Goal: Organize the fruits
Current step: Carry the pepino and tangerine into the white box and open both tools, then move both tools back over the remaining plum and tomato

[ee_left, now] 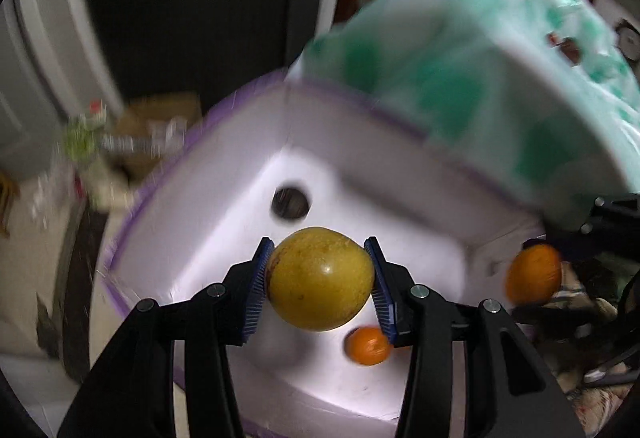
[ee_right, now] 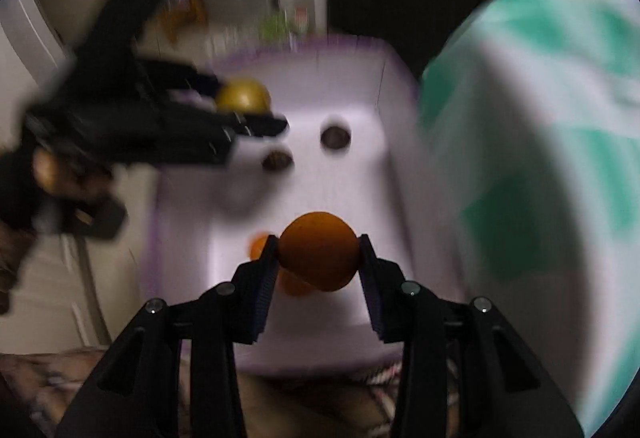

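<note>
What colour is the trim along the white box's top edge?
Purple, running along the white box's rim; the left wrist view shows it best.

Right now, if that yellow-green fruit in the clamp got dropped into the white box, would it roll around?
Probably yes. The yellow-green fruit is round and smooth, so it would likely roll across the flat floor of the white box until a wall stops it. Its shiny skin looks slippery, though the left gripper holds it between ribbed pads. It seems firm, not squashed.
</note>
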The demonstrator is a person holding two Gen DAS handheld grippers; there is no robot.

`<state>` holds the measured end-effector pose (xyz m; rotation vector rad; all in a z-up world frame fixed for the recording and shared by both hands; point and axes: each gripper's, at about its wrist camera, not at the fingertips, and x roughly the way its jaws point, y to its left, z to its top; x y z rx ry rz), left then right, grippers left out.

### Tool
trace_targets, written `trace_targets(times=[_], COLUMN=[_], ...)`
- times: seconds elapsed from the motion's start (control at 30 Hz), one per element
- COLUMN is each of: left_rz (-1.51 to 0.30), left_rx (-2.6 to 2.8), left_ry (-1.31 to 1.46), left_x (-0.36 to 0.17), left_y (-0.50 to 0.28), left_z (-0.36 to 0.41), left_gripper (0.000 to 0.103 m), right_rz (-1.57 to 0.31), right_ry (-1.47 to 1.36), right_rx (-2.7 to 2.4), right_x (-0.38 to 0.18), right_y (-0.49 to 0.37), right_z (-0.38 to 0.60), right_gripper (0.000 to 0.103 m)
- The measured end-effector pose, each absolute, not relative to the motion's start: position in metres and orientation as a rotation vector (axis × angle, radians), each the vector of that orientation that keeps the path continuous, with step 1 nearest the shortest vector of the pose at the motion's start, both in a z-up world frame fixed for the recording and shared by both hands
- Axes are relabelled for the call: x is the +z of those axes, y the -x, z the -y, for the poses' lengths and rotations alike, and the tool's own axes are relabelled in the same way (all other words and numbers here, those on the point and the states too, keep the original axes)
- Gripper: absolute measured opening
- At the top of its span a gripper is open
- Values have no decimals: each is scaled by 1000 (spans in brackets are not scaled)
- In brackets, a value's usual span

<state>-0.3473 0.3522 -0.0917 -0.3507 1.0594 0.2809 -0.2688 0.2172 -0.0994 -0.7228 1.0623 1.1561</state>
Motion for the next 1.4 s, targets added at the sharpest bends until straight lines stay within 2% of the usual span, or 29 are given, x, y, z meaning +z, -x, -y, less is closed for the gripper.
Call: trace_targets(times=[0.17, 0.3, 0.53, 0.57, 0.63, 0.67, 0.7, 0.73, 0.77, 0.83, 0.93, 1.13, 1.23, 1.3, 1.33, 1.4], left_rz=[-1249, -1351, -1474, -1479, -1482, -1484, -1474, -1456, -1424, -1360, -1284, -902, -715, -618, -574, -517], left_rx=[303, 321, 312, 314, 316, 321, 324, 324, 318, 316, 396, 624, 563, 485, 432, 277], left_ry=[389, 366, 338, 336, 334, 337, 344, 353, 366, 381, 381, 213, 106, 42, 16, -8], left_x=[-135, -155, -180, -181, -182, -182, -180, -177, -170, -152, -112, 34, 97, 123, 132, 142], left_y=[313, 286, 266, 266, 266, 267, 268, 269, 272, 278, 299, 350, 341, 319, 311, 273], left_z=[-377, -388, -381, -381, -380, -380, -380, -380, -382, -383, -383, -348, -295, -258, -240, -192], left_gripper=[44, 44, 44, 44, 45, 48, 51, 65, 79, 85, 85, 88, 89, 89, 89, 89], right_rz=[-1192, -1225, -1267, -1267, -1246, -1237, -1216, -1208, -1197, -1181, -1070, -725, -521, -393, -361, -354], right_ry=[904, 1013, 1052, 1047, 1015, 1008, 999, 997, 999, 987, 941, 714, 553, 429, 369, 244], right_rx=[1028, 978, 978, 979, 1008, 1013, 1012, 1008, 1005, 1029, 1160, 1348, 1226, 1079, 1020, 917], right_x=[-167, -197, -206, -205, -198, -196, -190, -187, -179, -162, -110, 21, 74, 99, 106, 115], right_y=[247, 252, 257, 257, 255, 251, 252, 254, 258, 267, 292, 314, 290, 265, 252, 219], right_z=[-260, -280, -279, -279, -277, -278, -275, -273, -270, -262, -239, -165, -107, -61, -40, 5], right_gripper=[40, 40, 41, 45, 61, 74, 76, 76, 76, 76, 78, 81, 85, 98, 102, 102])
